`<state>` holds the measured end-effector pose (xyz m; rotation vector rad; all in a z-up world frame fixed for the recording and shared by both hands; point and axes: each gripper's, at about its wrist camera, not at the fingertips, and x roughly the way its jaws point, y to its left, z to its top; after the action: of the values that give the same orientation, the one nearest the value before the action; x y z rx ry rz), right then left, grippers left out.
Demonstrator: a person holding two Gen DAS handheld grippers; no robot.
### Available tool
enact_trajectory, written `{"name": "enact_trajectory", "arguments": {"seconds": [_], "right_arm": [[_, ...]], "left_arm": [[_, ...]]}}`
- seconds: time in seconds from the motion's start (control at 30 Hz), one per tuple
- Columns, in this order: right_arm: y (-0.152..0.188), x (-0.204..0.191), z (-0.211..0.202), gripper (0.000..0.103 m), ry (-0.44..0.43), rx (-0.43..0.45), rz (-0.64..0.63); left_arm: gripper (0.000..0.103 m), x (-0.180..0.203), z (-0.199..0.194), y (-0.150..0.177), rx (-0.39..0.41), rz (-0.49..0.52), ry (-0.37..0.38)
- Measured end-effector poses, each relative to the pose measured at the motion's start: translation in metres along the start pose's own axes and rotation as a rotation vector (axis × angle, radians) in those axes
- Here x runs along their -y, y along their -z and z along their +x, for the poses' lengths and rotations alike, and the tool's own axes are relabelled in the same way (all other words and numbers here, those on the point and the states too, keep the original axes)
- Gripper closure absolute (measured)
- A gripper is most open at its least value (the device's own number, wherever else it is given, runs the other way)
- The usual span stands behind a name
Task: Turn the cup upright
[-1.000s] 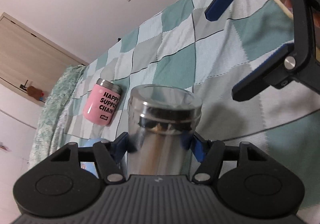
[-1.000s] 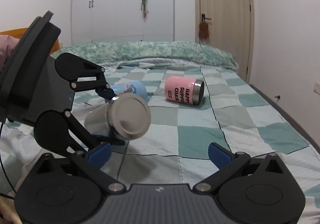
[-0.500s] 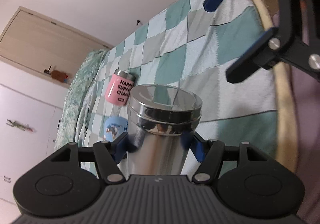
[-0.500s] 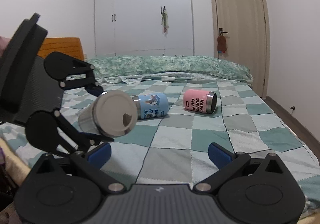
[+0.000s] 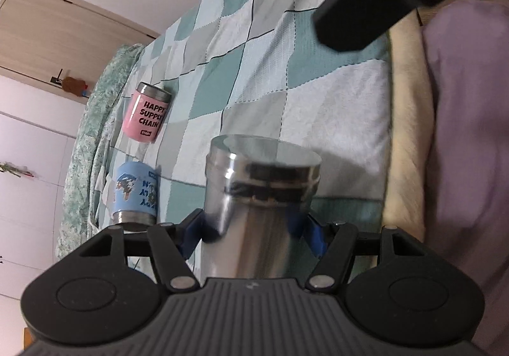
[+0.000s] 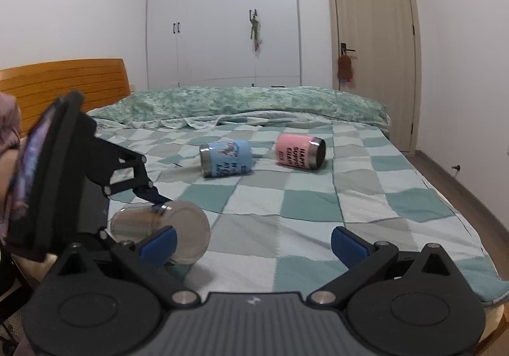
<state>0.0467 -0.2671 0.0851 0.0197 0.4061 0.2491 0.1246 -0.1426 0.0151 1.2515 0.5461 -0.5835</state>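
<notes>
White wardrobe (image 6: 222,15), pale wooden door (image 6: 372,50), orange headboard (image 6: 63,82), checked bedspread (image 6: 302,197)

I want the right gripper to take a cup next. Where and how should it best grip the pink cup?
Probably across the pink cup mid-body, from above, jaws spanning its width. It lies on its side on the bed, steel mouth toward the door side, so the rounded wall is exposed and the blue cup stays clear.

Glossy steel cup (image 5: 261,193) above a matt woven checked blanket (image 5: 286,76).
</notes>
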Motion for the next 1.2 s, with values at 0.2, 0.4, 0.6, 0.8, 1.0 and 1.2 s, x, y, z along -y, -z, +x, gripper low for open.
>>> {"name": "enact_trajectory", "arguments": {"seconds": [0.2, 0.4, 0.6, 0.8, 1.0, 1.2], "right_arm": [[0.003, 0.006, 0.009, 0.0, 0.026, -0.031, -0.007], [-0.004, -0.005, 0.017, 0.0, 0.003, -0.043, -0.09], [-0.025, -0.041, 0.036, 0.0, -0.141, -0.076, -0.35], [-0.037, -0.096, 0.075, 0.0, -0.264, -0.178, -0.689], [-0.033, -0.137, 0.122, 0.0, -0.326, -0.373, -0.979], [-0.022, -0.157, 0.151, 0.001, -0.333, -0.519, -1.149]], "left_arm": [[0.034, -0.005, 0.013, 0.001, 0.011, -0.053, 0.049], [0.0, -0.018, -0.026, 0.027, 0.109, -0.161, -0.004], [0.0, -0.038, -0.073, 0.091, 0.169, -0.498, -0.043], [0.0, -0.042, -0.09, 0.143, 0.18, -0.738, -0.078], [0.0, -0.042, -0.087, 0.179, 0.188, -0.869, -0.089], [0.0, -0.041, -0.076, 0.199, 0.195, -0.954, -0.077]]}}
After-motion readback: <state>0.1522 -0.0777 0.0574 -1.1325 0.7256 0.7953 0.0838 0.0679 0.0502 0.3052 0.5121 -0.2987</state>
